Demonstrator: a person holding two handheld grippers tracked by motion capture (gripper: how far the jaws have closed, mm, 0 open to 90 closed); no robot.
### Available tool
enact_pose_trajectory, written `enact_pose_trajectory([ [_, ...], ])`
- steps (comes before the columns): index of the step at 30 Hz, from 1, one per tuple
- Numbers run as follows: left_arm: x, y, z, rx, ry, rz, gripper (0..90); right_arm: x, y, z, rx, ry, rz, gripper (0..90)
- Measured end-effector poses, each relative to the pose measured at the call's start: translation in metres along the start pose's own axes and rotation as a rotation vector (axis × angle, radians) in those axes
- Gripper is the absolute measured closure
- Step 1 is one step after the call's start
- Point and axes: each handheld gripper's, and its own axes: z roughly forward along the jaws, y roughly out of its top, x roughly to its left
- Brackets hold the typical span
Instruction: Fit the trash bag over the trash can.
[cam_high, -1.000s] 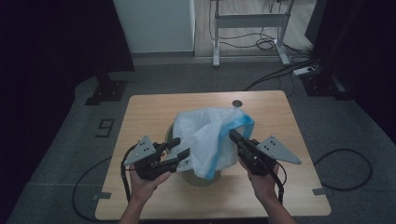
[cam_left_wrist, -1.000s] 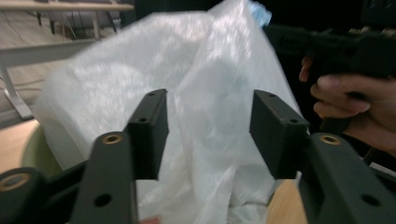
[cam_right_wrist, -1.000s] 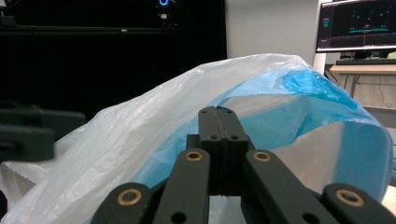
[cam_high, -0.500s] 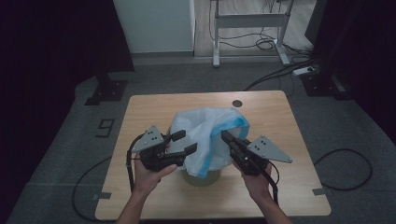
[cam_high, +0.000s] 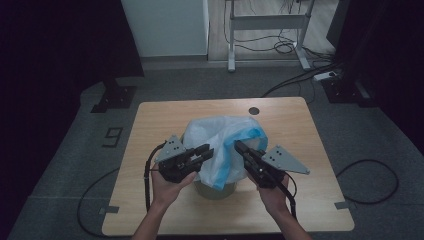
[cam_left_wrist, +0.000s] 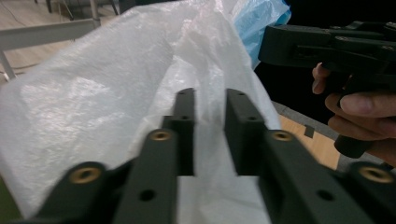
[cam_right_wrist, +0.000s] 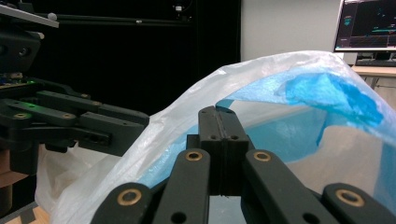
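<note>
A white and blue plastic bag (cam_high: 220, 135) billows over an olive bin (cam_high: 215, 189) at the table's middle. My left gripper (cam_high: 207, 151) reaches into the bag's left side. In the left gripper view its jaws (cam_left_wrist: 210, 100) have just been closing and stand a narrow gap apart, with a fold of the white film (cam_left_wrist: 93, 93) between them. My right gripper (cam_high: 239, 146) is at the bag's right rim. In the right gripper view its jaws (cam_right_wrist: 218, 112) are shut together on the film where the blue layer (cam_right_wrist: 299, 93) begins.
The wooden table (cam_high: 160, 120) has a round cable hole (cam_high: 254, 110) at the back. A metal desk frame (cam_high: 265, 22) and cables lie on the floor beyond. A lit monitor (cam_right_wrist: 369, 23) stands off to the side.
My left gripper has moved right, up against the bag, and its jaws have narrowed around the film. The right gripper has kept its grip and barely moved.
</note>
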Motion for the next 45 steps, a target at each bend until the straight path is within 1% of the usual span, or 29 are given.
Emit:
enact_pose_trajectory([
  [2,0.0,0.0,0.0,0.001,-0.017,-0.005,88.6,0.0,0.0,0.0,0.001,0.001,0.002,89.2],
  [3,0.0,0.0,-0.001,-0.003,-0.023,-0.005,89.6,0.0,0.0,0.0,-0.001,0.002,0.0,89.2],
  [6,-0.001,0.0,-0.003,-0.03,-0.011,-0.001,89.8,0.0,-0.002,-0.002,-0.004,0.005,0.0,89.2],
  [9,0.001,0.001,-0.006,-0.057,-0.021,-0.018,89.8,-0.001,-0.003,-0.003,-0.006,0.005,0.002,89.2],
  [11,0.001,0.001,-0.007,-0.068,-0.017,-0.016,89.1,-0.001,-0.003,-0.003,-0.006,0.005,0.001,89.2],
  [13,0.0,0.001,-0.008,-0.077,-0.031,-0.021,77.4,-0.001,-0.003,-0.003,-0.007,0.004,0.001,89.2],
  [15,-0.001,0.001,-0.009,-0.084,-0.025,-0.021,61.8,-0.002,-0.002,-0.003,-0.009,0.002,0.002,89.2],
  [17,-0.002,0.001,-0.01,-0.083,-0.039,-0.023,53.8,-0.002,-0.001,-0.003,-0.009,0.001,0.0,89.2],
  [18,-0.003,0.001,-0.01,-0.082,-0.04,-0.021,48.7,-0.002,0.0,-0.003,-0.009,0.001,0.0,89.2],
  [19,-0.005,0.002,-0.009,-0.084,-0.032,-0.015,44.9,-0.002,0.0,-0.003,-0.009,0.002,0.0,89.2],
  [21,-0.007,0.003,-0.007,-0.075,-0.03,-0.006,39.7,0.0,0.0,-0.002,-0.009,0.006,-0.002,89.2],
  [23,-0.009,0.006,-0.002,-0.051,-0.022,0.006,36.3,0.002,0.0,-0.001,-0.007,0.009,-0.003,89.2],
  [25,-0.011,0.006,0.002,-0.037,-0.005,0.015,35.8,0.003,0.0,0.0,-0.006,0.014,-0.007,89.2],
  [26,-0.012,0.006,0.003,-0.031,0.008,0.02,36.9,0.004,0.0,0.0,-0.006,0.016,-0.007,89.2],
  [27,-0.013,0.006,0.005,-0.026,0.027,0.022,40.0,0.004,0.0,0.001,-0.006,0.017,-0.008,89.2],
  [29,-0.012,0.006,0.006,-0.02,0.042,0.018,50.1,0.005,0.0,0.001,-0.005,0.019,-0.009,89.2],
  [32,-0.008,0.004,0.008,-0.014,0.016,-0.007,67.2,0.004,0.0,0.0,-0.005,0.02,-0.007,89.2],
  [34,-0.006,0.004,0.01,-0.009,0.003,-0.019,74.2,0.003,0.0,0.0,-0.004,0.02,-0.007,89.2],
  [37,-0.005,0.002,0.012,-0.004,-0.01,-0.021,82.6,0.003,0.0,-0.001,-0.005,0.018,-0.007,89.2],
  [39,-0.005,0.001,0.011,-0.008,-0.008,-0.014,87.9,0.002,0.0,-0.001,-0.003,0.019,-0.005,89.2],
  [41,-0.005,0.001,0.01,-0.015,0.005,-0.008,89.6,0.002,-0.001,-0.001,0.001,0.02,-0.005,89.1],
  [42,-0.005,0.001,0.009,-0.022,0.007,-0.011,89.7,0.002,-0.002,-0.001,0.001,0.018,-0.004,88.4],
  [44,-0.003,0.001,0.006,-0.04,0.011,-0.021,89.7,0.002,-0.004,-0.003,-0.005,0.009,-0.002,78.9],
  [45,-0.002,0.001,0.004,-0.049,0.008,-0.029,89.7,0.003,-0.006,-0.005,-0.008,0.003,-0.002,76.8],
])
